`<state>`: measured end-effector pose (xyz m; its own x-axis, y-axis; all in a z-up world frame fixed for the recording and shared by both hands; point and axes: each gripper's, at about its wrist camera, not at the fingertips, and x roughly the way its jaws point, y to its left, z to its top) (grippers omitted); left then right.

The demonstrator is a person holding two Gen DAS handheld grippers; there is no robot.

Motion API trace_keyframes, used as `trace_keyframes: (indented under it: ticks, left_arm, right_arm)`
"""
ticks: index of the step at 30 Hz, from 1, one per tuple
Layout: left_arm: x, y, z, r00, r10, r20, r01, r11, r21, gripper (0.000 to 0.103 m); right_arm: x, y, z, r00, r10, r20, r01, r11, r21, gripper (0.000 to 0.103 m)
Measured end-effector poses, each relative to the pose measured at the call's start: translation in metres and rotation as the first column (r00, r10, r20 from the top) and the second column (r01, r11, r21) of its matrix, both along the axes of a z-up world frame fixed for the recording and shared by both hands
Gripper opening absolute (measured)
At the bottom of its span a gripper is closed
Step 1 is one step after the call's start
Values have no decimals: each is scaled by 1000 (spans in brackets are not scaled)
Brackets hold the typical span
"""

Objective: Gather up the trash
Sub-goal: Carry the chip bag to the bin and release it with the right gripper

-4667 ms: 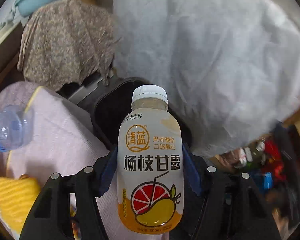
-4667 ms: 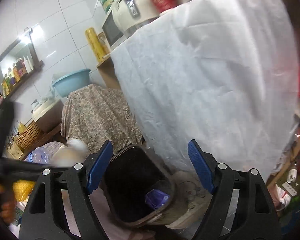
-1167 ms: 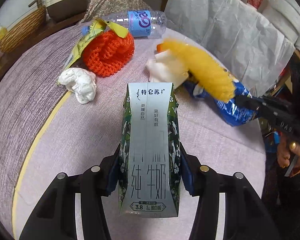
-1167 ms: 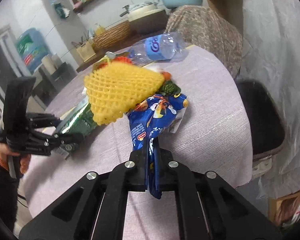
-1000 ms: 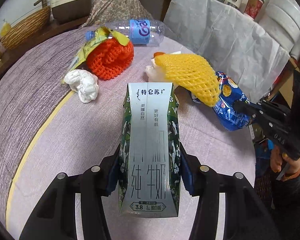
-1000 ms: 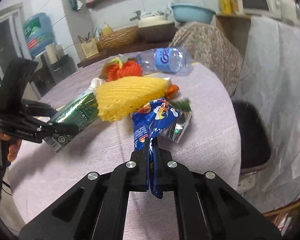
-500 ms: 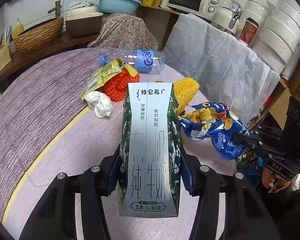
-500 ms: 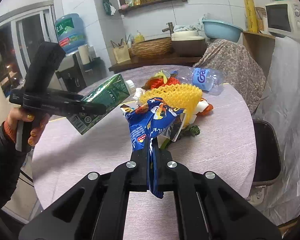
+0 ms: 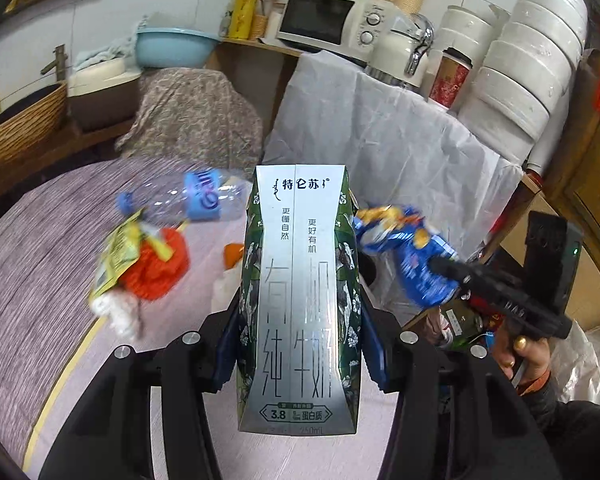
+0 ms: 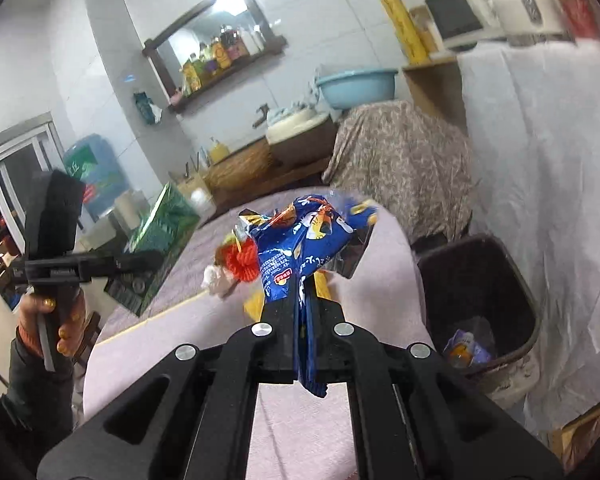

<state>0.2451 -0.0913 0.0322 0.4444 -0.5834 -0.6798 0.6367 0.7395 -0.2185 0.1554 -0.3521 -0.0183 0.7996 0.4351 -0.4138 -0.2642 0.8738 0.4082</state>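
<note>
My left gripper (image 9: 298,344) is shut on a green and silver milk carton (image 9: 298,300), held upright above the round table (image 9: 28,280). The carton also shows in the right wrist view (image 10: 156,244). My right gripper (image 10: 304,312) is shut on a crumpled blue snack bag (image 10: 300,244), lifted above the table's right edge; the bag also shows in the left wrist view (image 9: 404,252). A dark trash bin (image 10: 480,300) stands on the floor right of the table, with a wrapper (image 10: 466,348) inside.
On the table lie a clear plastic bottle with a blue label (image 9: 188,204), an orange foam net (image 9: 160,272), a yellow-green wrapper (image 9: 116,256) and a white crumpled tissue (image 9: 116,312). A white cloth-covered counter (image 9: 400,148) stands behind the bin.
Both grippers have risen and swung toward the table's right edge, still holding the carton and the snack bag. The bin has come into the right wrist view.
</note>
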Motion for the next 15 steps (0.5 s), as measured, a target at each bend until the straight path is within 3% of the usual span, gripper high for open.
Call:
trace_keyframes:
  ticks: [3, 9, 12, 15]
  left_arm:
    - [7, -17, -1, 999, -23, -23, 22, 999, -29, 51]
    - [21, -68, -5, 997, -59, -43, 59, 998, 9, 51]
    - [31, -97, -15, 995, -73, -74, 76, 997, 33, 51]
    - [38, -131, -26, 991, -92, -95, 99, 993, 66, 51]
  right_arm:
    - [3, -10, -8, 999, -44, -12, 45, 999, 15, 3]
    - [49, -47, -45, 972, -208, -106, 203, 978, -53, 3]
    - [89, -79, -89, 935, -279, -221, 269, 960, -75, 3]
    - [118, -105, -134, 897, -305, -321, 311, 950, -36, 4]
